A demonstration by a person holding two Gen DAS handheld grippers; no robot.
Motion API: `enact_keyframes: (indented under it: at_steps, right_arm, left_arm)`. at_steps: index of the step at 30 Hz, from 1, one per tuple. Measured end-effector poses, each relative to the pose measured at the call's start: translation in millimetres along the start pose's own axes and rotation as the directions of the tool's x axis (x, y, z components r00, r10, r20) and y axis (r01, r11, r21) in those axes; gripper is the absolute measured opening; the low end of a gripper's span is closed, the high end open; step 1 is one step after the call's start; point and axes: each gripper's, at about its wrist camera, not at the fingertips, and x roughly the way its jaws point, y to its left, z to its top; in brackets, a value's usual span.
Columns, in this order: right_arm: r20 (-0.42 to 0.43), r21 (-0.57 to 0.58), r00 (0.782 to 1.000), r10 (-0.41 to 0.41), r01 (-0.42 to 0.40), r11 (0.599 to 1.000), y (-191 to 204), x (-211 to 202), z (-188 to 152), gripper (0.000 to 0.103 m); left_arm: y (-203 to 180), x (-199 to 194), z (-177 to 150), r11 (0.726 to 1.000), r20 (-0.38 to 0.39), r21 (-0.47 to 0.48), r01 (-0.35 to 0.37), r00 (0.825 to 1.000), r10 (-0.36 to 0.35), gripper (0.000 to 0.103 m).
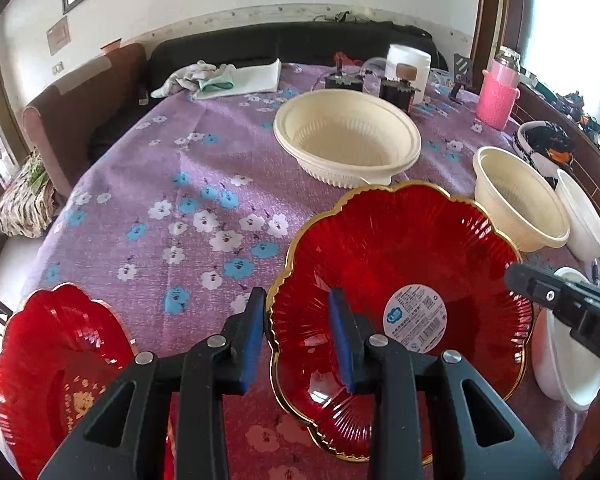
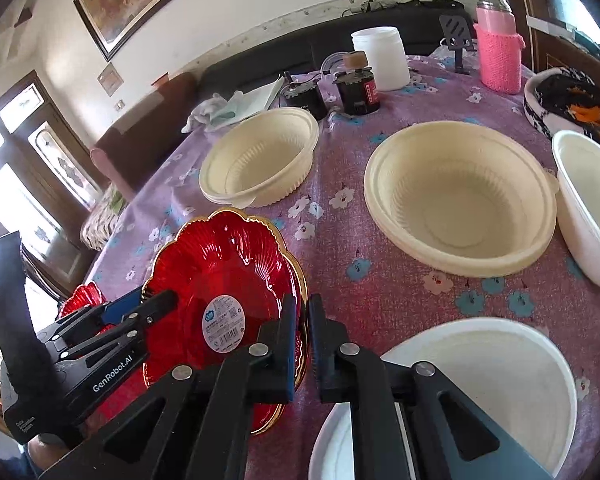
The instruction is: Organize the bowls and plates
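Progress looks early to mid: at the near-left edge of the surface (image 1: pixel 148 184), the smaller red plate (image 1: pixel 56 356) sits alone, still not stacked with the others. Just right of it, the left gripper (image 1: pixel 296 336) has blue pads set astride the near-left rim of the gold-rimmed red plate (image 1: pixel 396 256), one pad outside, one inside; whether they actually press the rim, I cannot tell. That plate looks tilted, near edge up, and in the right wrist view it seems to sit on a second gold rim, so plates may already be partly stacked, though I can't confirm it. The right gripper (image 2: pixel 303 344) has its jaws pressed together on the plate's right rim, so both hands are on the same plate. Further right, bowls are unsorted: the big cream bowl (image 1: pixel 346 140) is far centre (it may be two nested), the second cream bowl (image 2: pixel 460 196) is right of it, the white bowl (image 2: pixel 584 204) is touching it at the far right, and another white bowl (image 2: pixel 476 384) is near right under the right gripper. Left to do: merge the red plates, nest cream with cream and white with white. Clutter along the far edge: folded cloths (image 1: pixel 220 78), small dark devices (image 2: pixel 356 90), white jar (image 2: pixel 380 56), pink bottle (image 2: pixel 496 48), patterned hat (image 2: pixel 568 100). In the way: the near white bowl crowds the right hand.
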Motion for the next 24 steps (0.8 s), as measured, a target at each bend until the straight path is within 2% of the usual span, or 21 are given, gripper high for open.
enact_keyframes:
  at_steps: [10, 24]
  right_arm:
    - [0.018, 0.033, 0.999, 0.038, -0.039, 0.999, 19, -22, -21, 0.008]
    - [0.058, -0.023, 0.998, 0.031, -0.030, 0.999, 55, -51, -28, 0.008]
  left_arm:
    - [11, -35, -17, 0.999, 0.042, 0.008, -0.033, 0.999, 0.033, 0.030]
    - [31, -65, -26, 1.000, 0.083, -0.023, -0.018, 0.996, 0.020, 0.030]
